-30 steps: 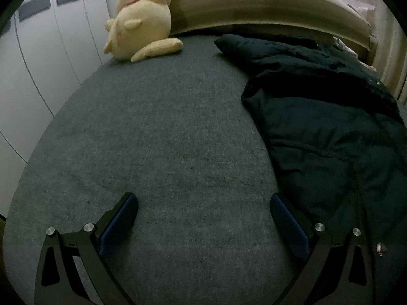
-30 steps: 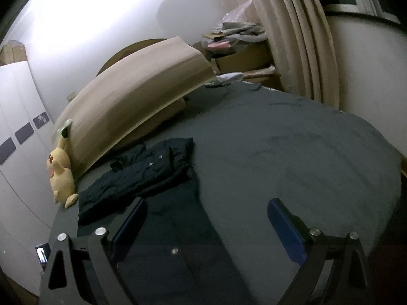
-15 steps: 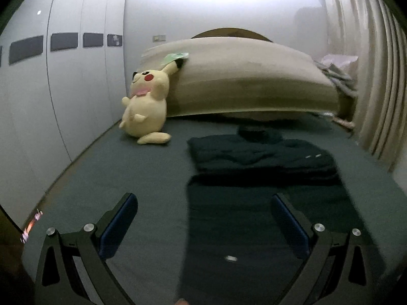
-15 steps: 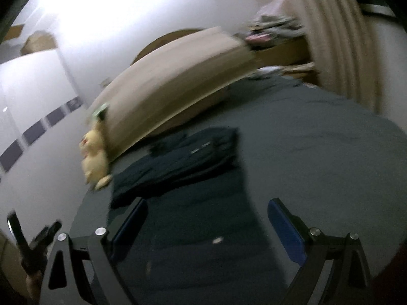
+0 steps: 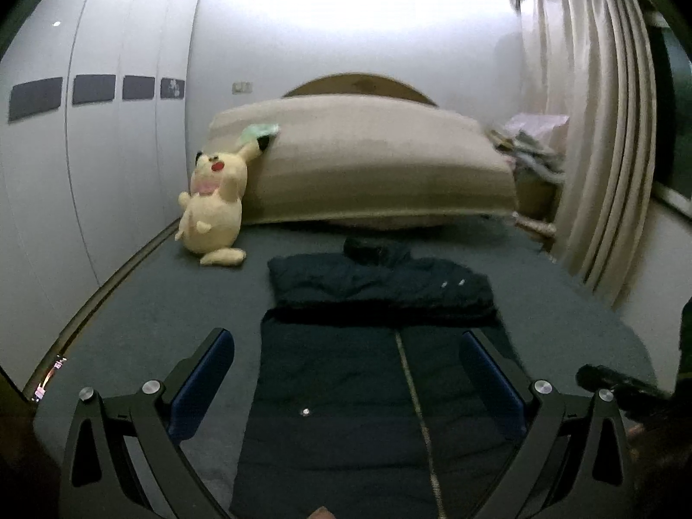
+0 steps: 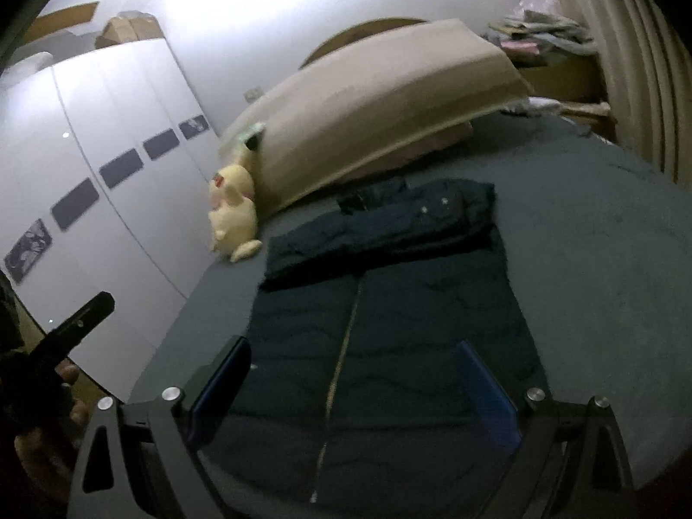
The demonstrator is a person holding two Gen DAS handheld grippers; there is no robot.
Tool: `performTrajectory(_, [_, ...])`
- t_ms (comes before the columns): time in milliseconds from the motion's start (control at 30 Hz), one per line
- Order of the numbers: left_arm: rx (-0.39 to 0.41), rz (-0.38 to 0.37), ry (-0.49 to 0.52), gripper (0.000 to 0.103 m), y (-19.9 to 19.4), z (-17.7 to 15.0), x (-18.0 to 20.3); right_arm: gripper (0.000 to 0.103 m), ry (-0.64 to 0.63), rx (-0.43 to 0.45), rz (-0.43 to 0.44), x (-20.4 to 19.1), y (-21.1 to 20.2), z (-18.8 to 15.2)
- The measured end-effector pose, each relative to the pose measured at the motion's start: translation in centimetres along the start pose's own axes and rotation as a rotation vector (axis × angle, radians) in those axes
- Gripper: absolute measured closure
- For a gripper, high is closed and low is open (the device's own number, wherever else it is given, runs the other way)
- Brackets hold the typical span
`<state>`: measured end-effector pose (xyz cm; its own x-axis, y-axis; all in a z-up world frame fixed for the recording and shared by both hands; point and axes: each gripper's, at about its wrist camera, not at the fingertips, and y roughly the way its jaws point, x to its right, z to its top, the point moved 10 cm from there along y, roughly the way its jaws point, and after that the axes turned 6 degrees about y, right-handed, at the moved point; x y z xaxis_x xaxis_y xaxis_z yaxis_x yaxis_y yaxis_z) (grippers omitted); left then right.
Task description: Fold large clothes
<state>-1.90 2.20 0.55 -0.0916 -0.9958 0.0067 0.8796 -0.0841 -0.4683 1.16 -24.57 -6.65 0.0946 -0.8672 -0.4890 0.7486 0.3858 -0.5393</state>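
Observation:
A dark navy padded jacket point(image 5: 372, 372) lies flat on the grey bed, zipper up, its sleeves folded across the chest near the collar point(image 5: 380, 285). It also shows in the right wrist view point(image 6: 389, 324). My left gripper point(image 5: 346, 354) is open and empty, held above the jacket's lower part. My right gripper point(image 6: 354, 367) is open and empty, also above the lower part. The right gripper's body shows at the right edge of the left wrist view point(image 5: 614, 382); the left gripper's body shows at the left in the right wrist view point(image 6: 78, 328).
A yellow plush toy point(image 5: 214, 212) sits at the bed's head on the left, against a long beige pillow point(image 5: 367, 160). White wardrobe doors point(image 5: 86, 151) line the left side. Curtains point(image 5: 601, 151) hang on the right. Clutter point(image 6: 540, 30) is piled beyond the pillow.
Both grippers have pulled back and up from the bed toward its foot. The whole jacket, with its sleeves folded in, is now in both views. Both stay open.

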Motion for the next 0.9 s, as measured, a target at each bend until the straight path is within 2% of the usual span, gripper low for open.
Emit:
performTrajectory(133, [0.057,-0.096,-0.075,0.000,-3.4,1.7,-0.1,0.006,-0.004,0.074,0.025,-0.3,-3.6,1.9])
performTrajectory(167, [0.063,-0.094,-0.091,0.000,-3.6,1.6,-0.7,0.006,0.003,0.095,0.022,0.1,-4.5,2.3])
performTrajectory(200, [0.056,-0.081,-0.095,0.000,-3.5,1.3,-1.0,0.006,0.014,0.111,0.017,0.6,-5.2,2.6])
performTrajectory(267, [-0.013,-0.068,-0.091,0.000,-2.0,-0.7,-1.7,0.006,0.045,0.115,-0.002,1.9,-5.7,2.6])
performTrajectory(400, [-0.087,0.012,-0.096,0.000,0.6,-5.3,-3.8,0.006,0.083,0.055,-0.054,5.3,-4.3,0.6])
performTrajectory(600, [-0.246,0.129,-0.121,0.000,4.4,-12.5,-7.9,0.006,0.191,-0.049,-0.143,11.7,-1.5,-3.0])
performTrajectory(733, [-0.308,0.153,-0.145,0.000,5.4,-15.5,-9.1,0.006,0.244,-0.120,-0.172,14.8,0.3,-4.8])
performTrajectory(900, [-0.354,0.144,-0.161,0.000,6.1,-17.7,-9.2,0.006,0.328,-0.168,-0.183,17.7,1.8,-6.7])
